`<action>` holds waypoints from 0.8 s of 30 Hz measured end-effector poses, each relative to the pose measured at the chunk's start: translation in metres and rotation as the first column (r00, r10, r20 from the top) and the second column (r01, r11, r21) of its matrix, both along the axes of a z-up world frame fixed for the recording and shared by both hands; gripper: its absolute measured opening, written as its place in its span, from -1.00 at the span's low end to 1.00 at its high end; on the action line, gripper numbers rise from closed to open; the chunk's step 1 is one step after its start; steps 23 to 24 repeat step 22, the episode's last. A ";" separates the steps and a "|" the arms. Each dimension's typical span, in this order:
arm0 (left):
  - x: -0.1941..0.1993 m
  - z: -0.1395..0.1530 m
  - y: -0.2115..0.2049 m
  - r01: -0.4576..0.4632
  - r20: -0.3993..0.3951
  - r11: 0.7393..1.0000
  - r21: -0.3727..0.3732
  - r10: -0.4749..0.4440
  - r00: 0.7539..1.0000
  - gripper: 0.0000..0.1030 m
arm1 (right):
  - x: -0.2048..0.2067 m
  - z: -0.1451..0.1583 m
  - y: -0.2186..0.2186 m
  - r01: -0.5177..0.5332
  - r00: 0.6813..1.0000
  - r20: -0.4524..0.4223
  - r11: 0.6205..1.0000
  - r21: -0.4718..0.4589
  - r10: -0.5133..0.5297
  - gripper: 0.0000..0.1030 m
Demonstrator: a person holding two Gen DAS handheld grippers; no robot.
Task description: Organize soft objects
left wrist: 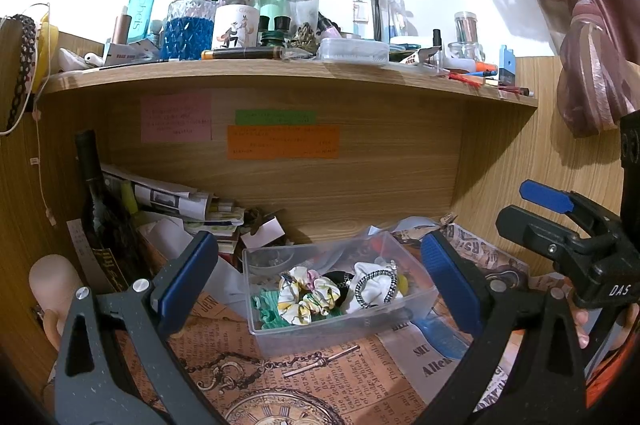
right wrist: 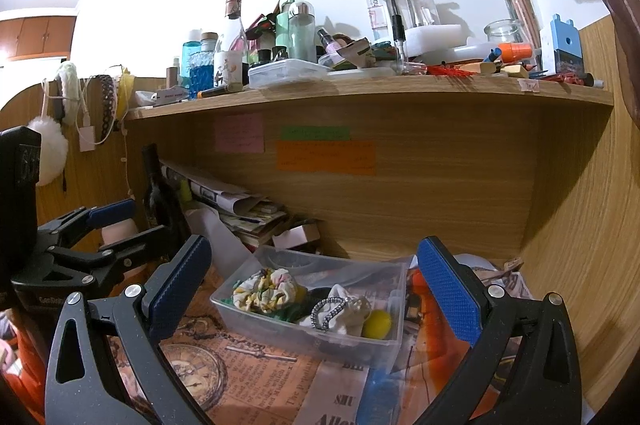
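Note:
A clear plastic bin (left wrist: 416, 299) (right wrist: 280, 325) sits on the newspaper-print desk cover under the shelf. It holds a floral scrunchie (left wrist: 306, 295) (right wrist: 266, 289), a green scrunchie (left wrist: 272, 311), a white scrunchie with a beaded band (left wrist: 376, 285) (right wrist: 340, 311) and a yellow ball (right wrist: 377, 323). My left gripper (left wrist: 320, 277) is open and empty, its fingers either side of the bin and short of it. My right gripper (right wrist: 316, 281) is open and empty, also facing the bin. The right gripper shows at the right of the left wrist view (left wrist: 560, 221); the left gripper shows at the left of the right wrist view (right wrist: 108, 229).
A dark wine bottle (left wrist: 100, 213) and a stack of papers (left wrist: 180, 203) stand at the back left. A cluttered shelf (left wrist: 280, 73) with bottles hangs overhead. A blue comb (left wrist: 438, 335) lies right of the bin. Wood panels close the back and right side.

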State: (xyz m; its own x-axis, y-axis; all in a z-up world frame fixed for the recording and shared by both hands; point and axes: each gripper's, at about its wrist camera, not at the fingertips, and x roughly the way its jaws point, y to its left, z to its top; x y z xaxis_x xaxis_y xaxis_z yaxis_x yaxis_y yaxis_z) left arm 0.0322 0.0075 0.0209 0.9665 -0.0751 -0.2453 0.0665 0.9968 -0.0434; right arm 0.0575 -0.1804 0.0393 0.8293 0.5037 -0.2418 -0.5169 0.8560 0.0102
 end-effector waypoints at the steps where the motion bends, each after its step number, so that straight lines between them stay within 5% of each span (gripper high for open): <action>1: 0.000 0.000 0.000 0.002 0.000 1.000 0.000 -0.002 1.000 1.00 | 0.000 0.000 0.000 0.000 1.000 0.000 1.000 0.000 0.000 1.00; 24: 0.000 0.000 0.001 0.032 -0.017 0.999 -0.015 -0.032 0.999 1.00 | 0.006 -0.005 0.003 0.004 1.000 -0.022 1.000 -0.004 -0.004 1.00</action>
